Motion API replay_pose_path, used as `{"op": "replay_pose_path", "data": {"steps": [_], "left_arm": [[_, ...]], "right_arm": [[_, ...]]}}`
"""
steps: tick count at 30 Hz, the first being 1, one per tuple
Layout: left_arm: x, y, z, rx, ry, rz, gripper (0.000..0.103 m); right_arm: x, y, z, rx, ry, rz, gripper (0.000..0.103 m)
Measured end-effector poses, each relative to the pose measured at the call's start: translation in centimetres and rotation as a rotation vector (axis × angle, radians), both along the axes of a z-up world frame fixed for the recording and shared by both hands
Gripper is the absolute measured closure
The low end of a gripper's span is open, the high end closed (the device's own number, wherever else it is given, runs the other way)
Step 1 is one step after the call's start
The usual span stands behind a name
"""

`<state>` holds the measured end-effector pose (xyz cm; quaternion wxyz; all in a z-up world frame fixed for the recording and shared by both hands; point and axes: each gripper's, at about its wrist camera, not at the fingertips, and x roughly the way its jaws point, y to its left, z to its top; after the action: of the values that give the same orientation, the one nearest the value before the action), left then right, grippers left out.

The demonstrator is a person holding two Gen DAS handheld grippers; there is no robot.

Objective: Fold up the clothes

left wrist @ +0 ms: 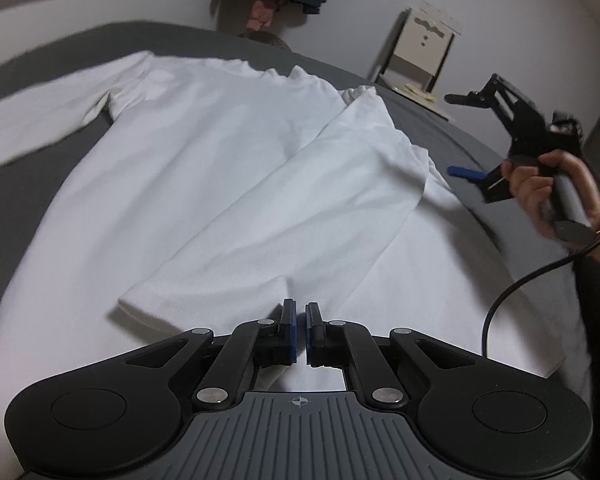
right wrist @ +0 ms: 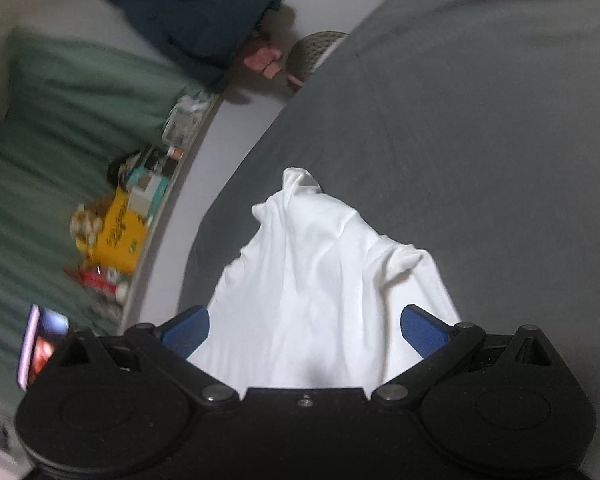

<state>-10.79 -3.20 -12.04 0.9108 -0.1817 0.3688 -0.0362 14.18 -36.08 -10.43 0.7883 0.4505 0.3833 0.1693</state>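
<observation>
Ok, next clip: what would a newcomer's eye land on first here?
The white shirt spread across the grey bed, with one sleeve already folded diagonally over its body. Next, the left gripper, fingers shut, low over the shirt's near edge. At right, a hand holds the right gripper above the bed, open and empty.

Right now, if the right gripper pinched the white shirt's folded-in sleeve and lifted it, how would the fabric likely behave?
Probably floppy: the white shirt lies flat on the grey bed cover with soft creases, and its folded sleeve drapes limply. It likely weighs little and would sag from a pinch. The cloth may drag rather than slide cleanly, since wrinkles bunch near the shoulder.
</observation>
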Motion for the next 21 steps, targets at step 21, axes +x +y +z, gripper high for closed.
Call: {"op": "replay_pose_path", "data": {"steps": [21], "left_arm": [[0.5,0.0,-0.4,0.008,-0.011,-0.002,0.099]], "right_arm": [[3.5,-1.3,-1.7,0.068,0.057,-0.149,0.000]]}}
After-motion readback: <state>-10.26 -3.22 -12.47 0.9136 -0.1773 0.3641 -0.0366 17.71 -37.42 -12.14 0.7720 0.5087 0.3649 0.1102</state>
